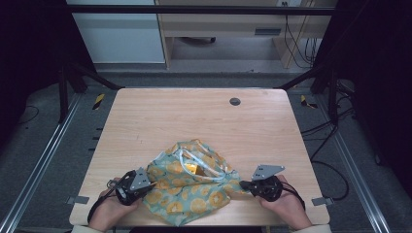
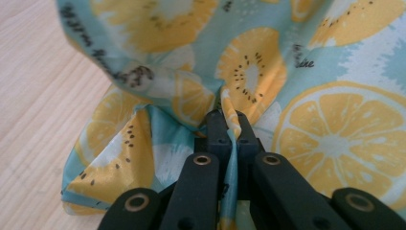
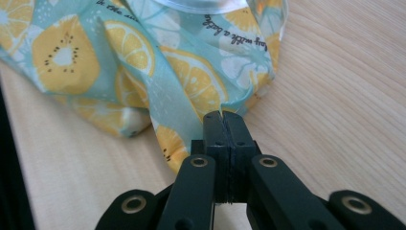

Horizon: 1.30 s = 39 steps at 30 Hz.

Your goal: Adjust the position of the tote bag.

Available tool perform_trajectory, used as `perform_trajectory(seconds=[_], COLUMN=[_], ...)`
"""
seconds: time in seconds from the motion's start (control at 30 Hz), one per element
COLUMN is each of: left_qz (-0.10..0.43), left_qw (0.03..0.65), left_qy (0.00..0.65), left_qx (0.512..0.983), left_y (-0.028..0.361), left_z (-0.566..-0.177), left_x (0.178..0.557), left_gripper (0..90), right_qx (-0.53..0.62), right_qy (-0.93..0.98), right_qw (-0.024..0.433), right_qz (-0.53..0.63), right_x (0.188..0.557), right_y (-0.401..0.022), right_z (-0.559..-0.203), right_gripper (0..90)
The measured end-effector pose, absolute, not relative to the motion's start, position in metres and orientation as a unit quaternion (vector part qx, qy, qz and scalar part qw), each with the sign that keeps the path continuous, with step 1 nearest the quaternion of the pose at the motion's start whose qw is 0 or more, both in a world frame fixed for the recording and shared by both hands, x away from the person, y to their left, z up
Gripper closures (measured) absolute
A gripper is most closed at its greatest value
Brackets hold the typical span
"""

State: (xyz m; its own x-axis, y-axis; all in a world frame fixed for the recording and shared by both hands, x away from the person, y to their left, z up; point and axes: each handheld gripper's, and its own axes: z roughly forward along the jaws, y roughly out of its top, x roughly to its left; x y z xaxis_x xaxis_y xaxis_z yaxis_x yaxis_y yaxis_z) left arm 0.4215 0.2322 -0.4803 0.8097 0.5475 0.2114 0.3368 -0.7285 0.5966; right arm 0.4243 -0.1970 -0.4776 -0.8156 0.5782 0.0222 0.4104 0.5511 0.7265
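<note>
A crumpled light-blue cloth bag (image 1: 194,182) printed with orange and kiwi slices lies on the wooden table (image 1: 194,116) near its front edge. My left gripper (image 1: 151,184) is shut on a fold at the bag's left side; in the left gripper view the fabric (image 2: 306,72) runs pinched between the jaws of my left gripper (image 2: 230,115). My right gripper (image 1: 242,184) is shut on the bag's right corner; in the right gripper view that corner (image 3: 191,81) ends at my right gripper (image 3: 223,116). White handles (image 1: 204,162) show at the bag's top.
A small dark round grommet (image 1: 235,101) sits in the table near its far edge. Black frame bars (image 1: 87,73) and cables (image 1: 330,126) flank the table on both sides. Bare wood lies beyond the bag.
</note>
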Motion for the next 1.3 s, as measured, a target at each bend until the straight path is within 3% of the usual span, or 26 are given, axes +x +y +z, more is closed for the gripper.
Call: perform_trajectory(seconds=[0.4,1.3], left_qz=[0.223,0.227], left_qw=[0.27,0.268], left_qy=[0.269,0.271], left_qx=[0.897,0.896], left_y=[0.228,0.224], left_z=[-0.486,-0.487], left_x=[0.443,0.447], left_gripper=[90.0,89.7], right_qx=[0.312,0.347], right_qy=[0.867,0.847], right_qw=[0.128,0.162], right_qz=[0.367,0.37], right_x=[0.451,0.469], right_y=[-0.195,-0.201], right_z=[-0.482,-0.481], right_gripper=[90.0,90.0])
